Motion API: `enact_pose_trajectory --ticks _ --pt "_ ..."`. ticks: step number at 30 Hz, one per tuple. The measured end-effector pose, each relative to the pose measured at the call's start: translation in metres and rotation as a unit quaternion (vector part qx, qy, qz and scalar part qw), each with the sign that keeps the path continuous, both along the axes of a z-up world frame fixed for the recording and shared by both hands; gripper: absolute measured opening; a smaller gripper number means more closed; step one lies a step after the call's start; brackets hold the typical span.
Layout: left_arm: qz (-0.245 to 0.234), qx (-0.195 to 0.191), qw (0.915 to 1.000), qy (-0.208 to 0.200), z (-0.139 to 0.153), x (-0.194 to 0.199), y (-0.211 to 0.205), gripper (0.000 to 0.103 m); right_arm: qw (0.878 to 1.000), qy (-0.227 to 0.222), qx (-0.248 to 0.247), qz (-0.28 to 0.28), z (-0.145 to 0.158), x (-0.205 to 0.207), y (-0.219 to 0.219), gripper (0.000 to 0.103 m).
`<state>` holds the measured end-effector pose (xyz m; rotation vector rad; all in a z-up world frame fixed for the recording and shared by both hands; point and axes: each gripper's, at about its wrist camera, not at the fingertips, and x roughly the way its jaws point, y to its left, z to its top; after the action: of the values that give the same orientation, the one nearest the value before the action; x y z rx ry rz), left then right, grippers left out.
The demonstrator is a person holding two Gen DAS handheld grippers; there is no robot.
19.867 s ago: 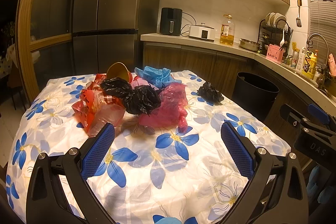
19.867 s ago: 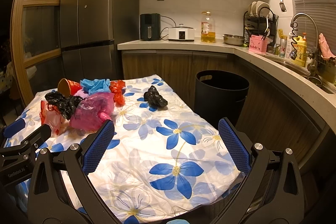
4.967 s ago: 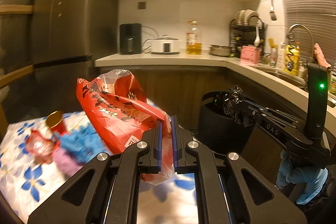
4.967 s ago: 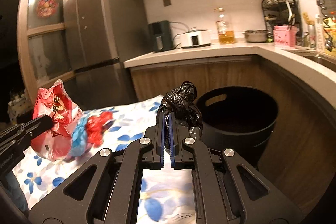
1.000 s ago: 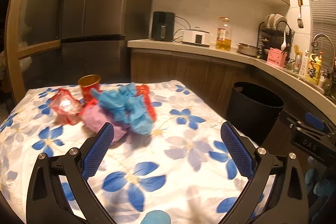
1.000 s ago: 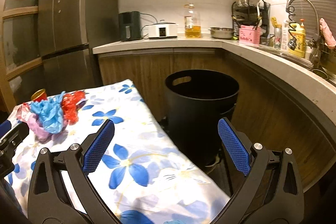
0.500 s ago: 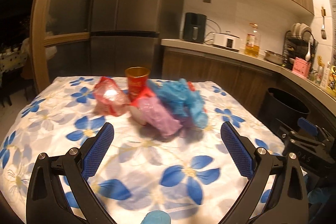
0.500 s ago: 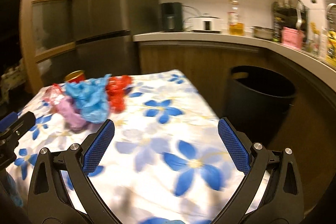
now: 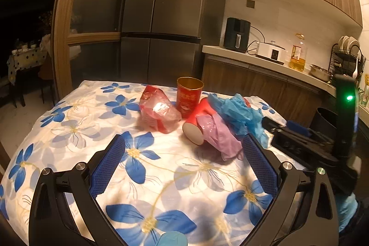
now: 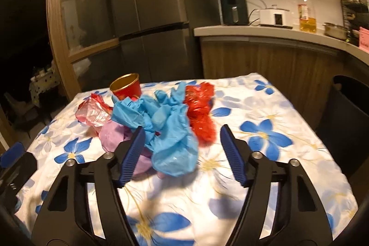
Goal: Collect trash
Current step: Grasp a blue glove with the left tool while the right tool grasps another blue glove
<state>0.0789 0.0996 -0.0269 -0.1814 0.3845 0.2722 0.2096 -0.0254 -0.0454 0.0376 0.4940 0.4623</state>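
Note:
A pile of trash lies on the flowered tablecloth (image 9: 69, 121): a clear pink bag (image 9: 156, 112), an upright red cup (image 9: 189, 96), a tipped red cup (image 9: 196, 126), a purple bag (image 9: 221, 135) and a blue bag (image 9: 237, 112). My left gripper (image 9: 184, 163) stands wide open just short of the pile, holding nothing. My right gripper (image 10: 182, 153) is closing. The blue bag (image 10: 166, 126) sits between its jaws against the left pad, while the right pad is still apart from it. A crinkled red bag (image 10: 200, 110) lies just behind.
The black bin (image 10: 350, 121) stands off the table's right side, below the wooden counter (image 10: 276, 31). A steel fridge (image 9: 161, 27) rises behind the table. My right gripper's body (image 9: 297, 137) reaches in beside the pile in the left wrist view.
Both views have swung left, away from the bin toward the pile. My right gripper has come up to the blue bag and its jaws have narrowed. The left jaws stay wide.

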Motion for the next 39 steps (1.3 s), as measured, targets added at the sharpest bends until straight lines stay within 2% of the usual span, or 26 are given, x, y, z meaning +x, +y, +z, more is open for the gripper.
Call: enact_pose_trajectory --ticks 6,8,10,21,27,29,32,34,35,38,39 --pt "-0.007 -0.007 0.9999 0.004 -0.003 0.01 0.001 0.097 0.999 0.03 -0.019 0.009 -0.02 0.015 0.013 0.029" --pt "-0.01 -0.006 0.9999 0.004 -0.002 0.013 0.0 0.097 0.999 0.032 -0.022 0.014 -0.023 0.015 0.013 0.009" --pt "-0.016 -0.008 0.9998 0.001 -0.002 0.017 -0.002 0.097 0.999 0.025 -0.018 0.014 -0.022 0.012 0.008 0.003" --pt "-0.042 0.001 0.9991 -0.003 0.001 0.046 -0.022 0.097 0.999 -0.009 0.031 -0.025 -0.001 -0.026 -0.06 0.002" --pt "-0.052 0.009 0.9985 -0.009 0.006 0.089 -0.032 0.097 0.998 -0.012 0.038 -0.04 0.001 -0.042 -0.09 0.002" --pt "-0.056 0.01 0.9984 0.004 0.005 0.106 -0.032 0.097 0.998 -0.015 0.04 -0.042 0.002 -0.045 -0.096 0.002" --pt "-0.061 0.016 0.9976 0.029 0.001 0.125 -0.035 0.087 0.998 -0.019 0.037 -0.046 0.003 -0.048 -0.105 0.002" --pt "-0.064 0.014 0.997 0.04 -0.001 0.132 -0.036 0.072 0.998 -0.019 0.038 -0.048 0.002 -0.049 -0.108 0.002" --pt "-0.065 0.014 0.9969 0.043 -0.002 0.134 -0.037 0.069 0.998 -0.018 0.039 -0.049 0.002 -0.049 -0.11 0.002" --pt "-0.07 0.02 0.9958 0.054 -0.007 0.136 -0.04 0.048 0.997 -0.014 0.043 -0.055 0.001 -0.047 -0.116 0.002" --pt "-0.074 0.021 0.9951 0.061 -0.009 0.138 -0.04 0.036 0.997 -0.014 0.044 -0.056 0.001 -0.047 -0.117 0.002"
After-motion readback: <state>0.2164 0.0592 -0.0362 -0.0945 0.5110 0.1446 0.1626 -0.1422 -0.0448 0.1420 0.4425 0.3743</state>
